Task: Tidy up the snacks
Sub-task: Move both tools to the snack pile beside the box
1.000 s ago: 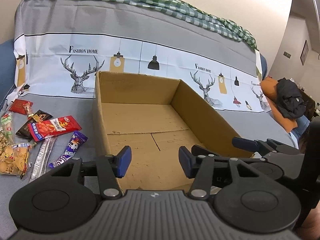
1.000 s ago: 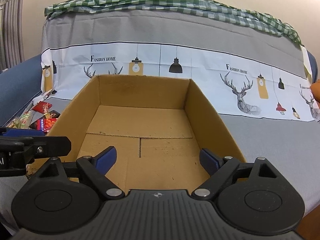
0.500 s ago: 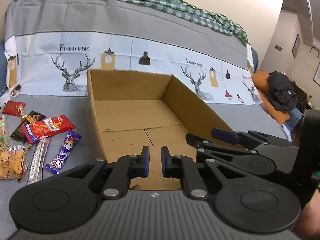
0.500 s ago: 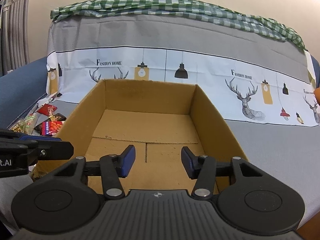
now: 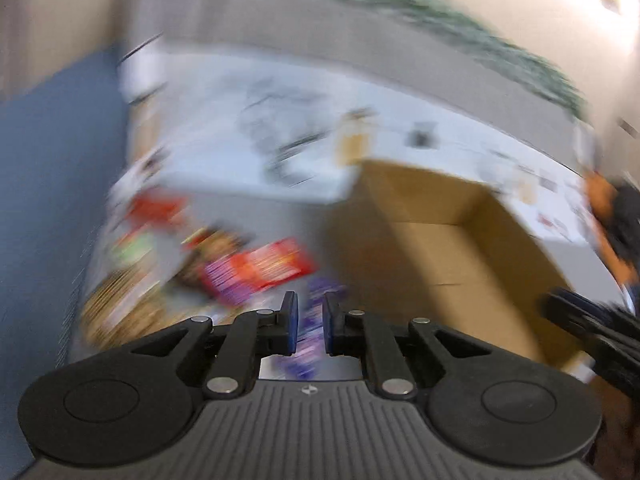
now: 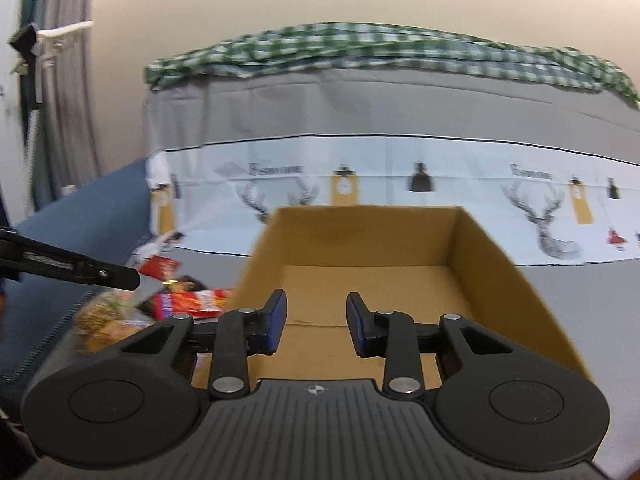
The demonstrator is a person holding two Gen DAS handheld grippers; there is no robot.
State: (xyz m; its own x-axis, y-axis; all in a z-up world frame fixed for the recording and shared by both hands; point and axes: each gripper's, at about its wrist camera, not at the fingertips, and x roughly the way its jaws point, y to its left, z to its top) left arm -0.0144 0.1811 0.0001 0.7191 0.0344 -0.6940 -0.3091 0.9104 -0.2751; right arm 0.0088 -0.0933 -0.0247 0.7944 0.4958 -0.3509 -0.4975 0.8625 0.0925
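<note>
Left gripper (image 5: pixel 306 322) pressed together on nothing, hovering over the blurred snack packets (image 5: pixel 256 268) lying beside the cardboard box (image 5: pixel 460 248). Right gripper (image 6: pixel 316 322) has just been closing, nothing between its jaws, pointing into the box.

snacks (image 6: pixel 188 300): colourful packets, scattered flat on grey cover | cardboard box (image 6: pixel 400 280): open, empty, just right of them

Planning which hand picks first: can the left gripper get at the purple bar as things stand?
Probably yes. The left gripper points at the purple bar, which lies clear of the box with nothing over it. But its jaws are shut and must open first.
</note>
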